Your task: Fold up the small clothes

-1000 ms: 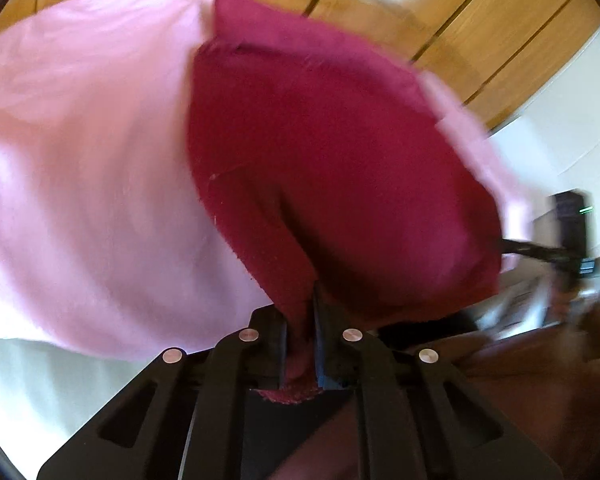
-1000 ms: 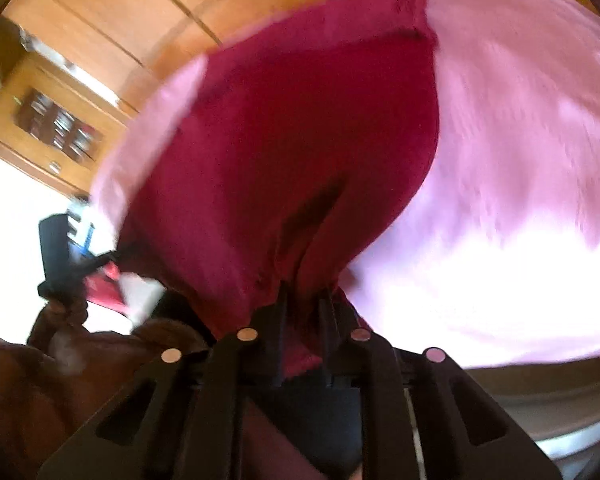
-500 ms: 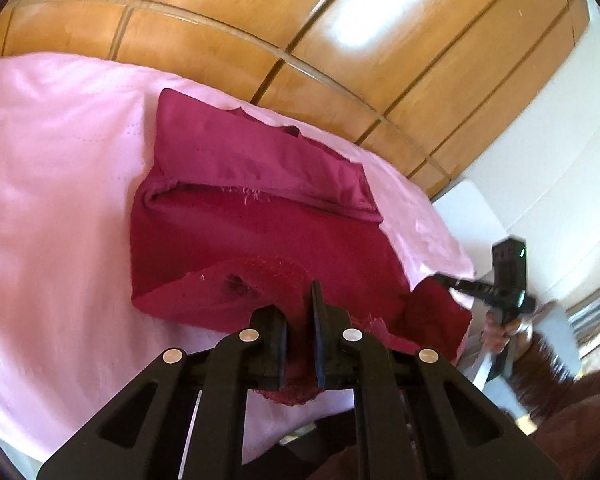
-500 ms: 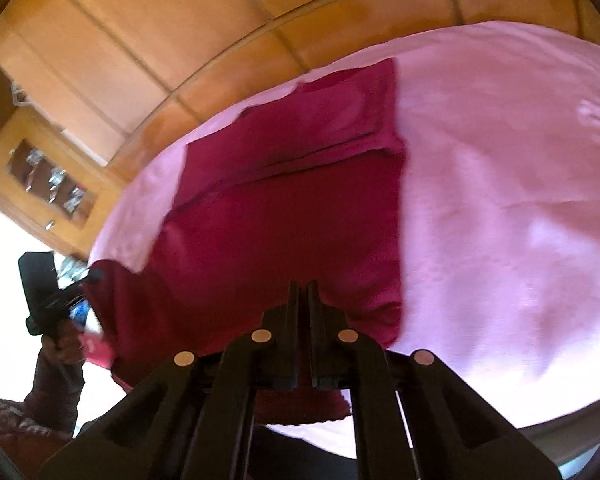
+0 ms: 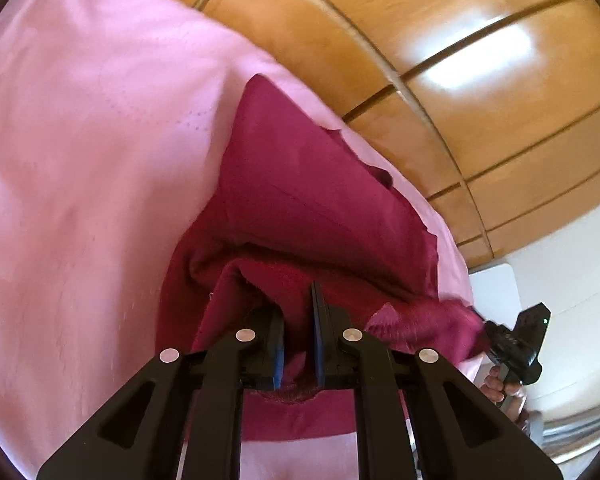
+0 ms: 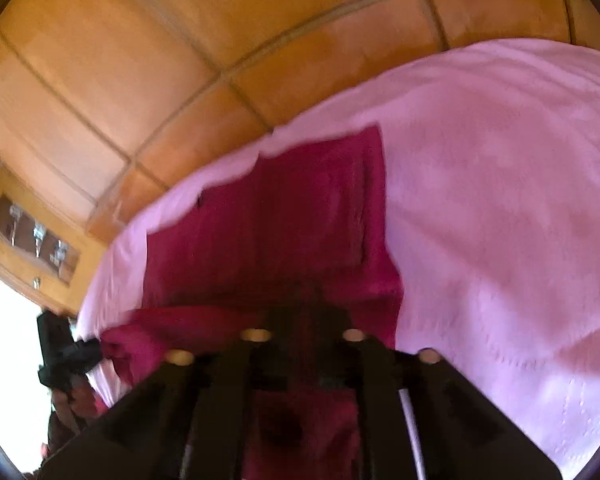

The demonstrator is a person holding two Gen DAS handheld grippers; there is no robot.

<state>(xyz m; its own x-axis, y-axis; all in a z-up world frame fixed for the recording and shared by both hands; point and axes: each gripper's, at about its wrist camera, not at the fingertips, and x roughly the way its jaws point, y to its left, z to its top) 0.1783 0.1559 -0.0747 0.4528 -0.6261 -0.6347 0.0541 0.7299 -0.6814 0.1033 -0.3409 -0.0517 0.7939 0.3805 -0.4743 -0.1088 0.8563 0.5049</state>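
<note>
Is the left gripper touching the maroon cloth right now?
Touching. The left wrist view shows the maroon cloth bunched between the fingers of the left gripper.

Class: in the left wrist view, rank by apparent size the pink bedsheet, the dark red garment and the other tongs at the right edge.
1. Pink bedsheet
2. Dark red garment
3. Right tongs, smallest, though they are also farther from the camera.

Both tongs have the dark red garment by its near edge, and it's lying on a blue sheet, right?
Not quite: the sheet is pink, not blue, as the left wrist view shows. The rest holds: the left tongs pinch the dark red garment at its near edge, and the right tongs appear to as well.
</note>
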